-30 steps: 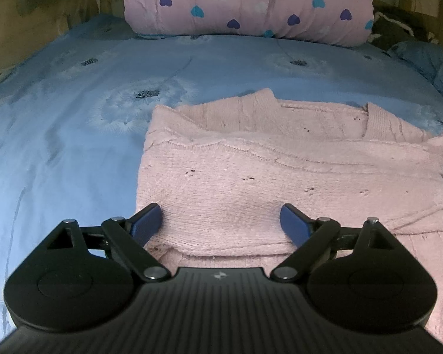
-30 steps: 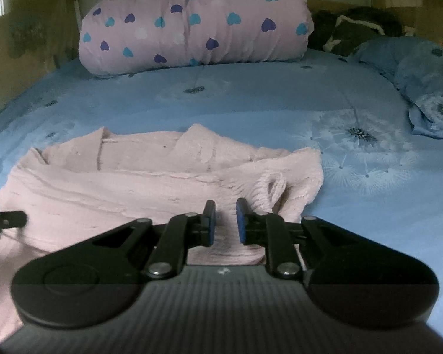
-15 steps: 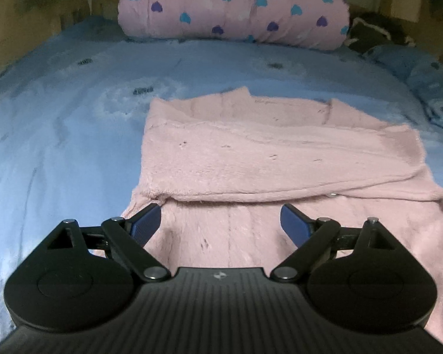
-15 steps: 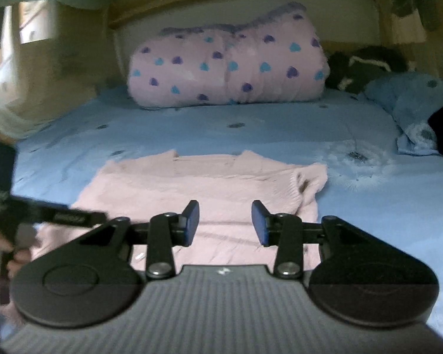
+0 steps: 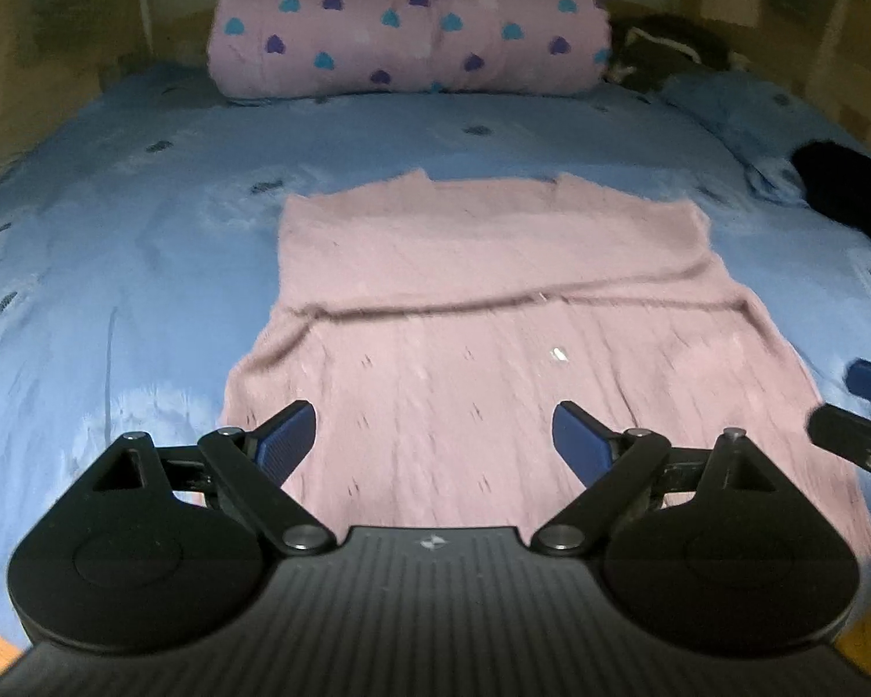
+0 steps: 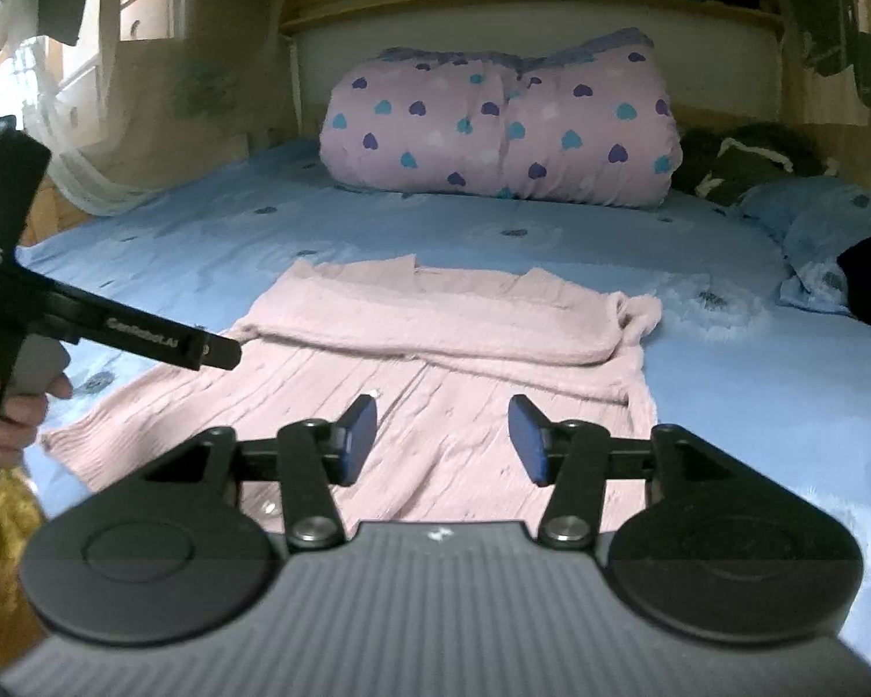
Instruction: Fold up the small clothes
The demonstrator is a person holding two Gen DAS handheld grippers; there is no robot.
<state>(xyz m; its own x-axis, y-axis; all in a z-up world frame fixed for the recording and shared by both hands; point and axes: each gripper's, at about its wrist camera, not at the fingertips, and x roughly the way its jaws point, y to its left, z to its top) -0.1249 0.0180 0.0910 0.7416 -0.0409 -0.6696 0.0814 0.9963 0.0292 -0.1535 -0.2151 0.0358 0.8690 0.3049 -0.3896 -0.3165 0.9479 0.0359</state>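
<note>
Lying flat on the blue bedsheet [image 5: 145,267], just in front of the heart-print bedding roll [image 5: 406,23], one pink knitted sweater [image 5: 493,319] has its sleeves folded across the chest; by my judgement the lower body is not yet folded up; two grippers hover over the hem nearest the cameras; left gripper [image 5: 432,435] spread wide, empty; right gripper [image 6: 444,438] opening, nothing between its pads; one roll, one sheet
</note>
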